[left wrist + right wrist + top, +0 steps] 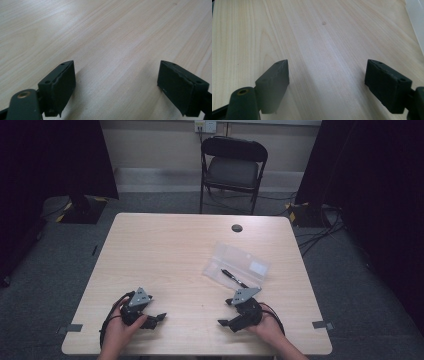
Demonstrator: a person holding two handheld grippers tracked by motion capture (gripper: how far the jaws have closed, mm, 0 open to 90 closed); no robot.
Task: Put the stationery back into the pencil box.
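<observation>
Wooden table [165, 250] | clear pouch [237, 265] holding black pen [234, 278] | both grippers' jaws spread, empty

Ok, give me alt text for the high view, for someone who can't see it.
Two hands rest open grippers, left gripper and right gripper, on a wooden table. A black pen lies on a clear pouch beyond the right one.
</observation>
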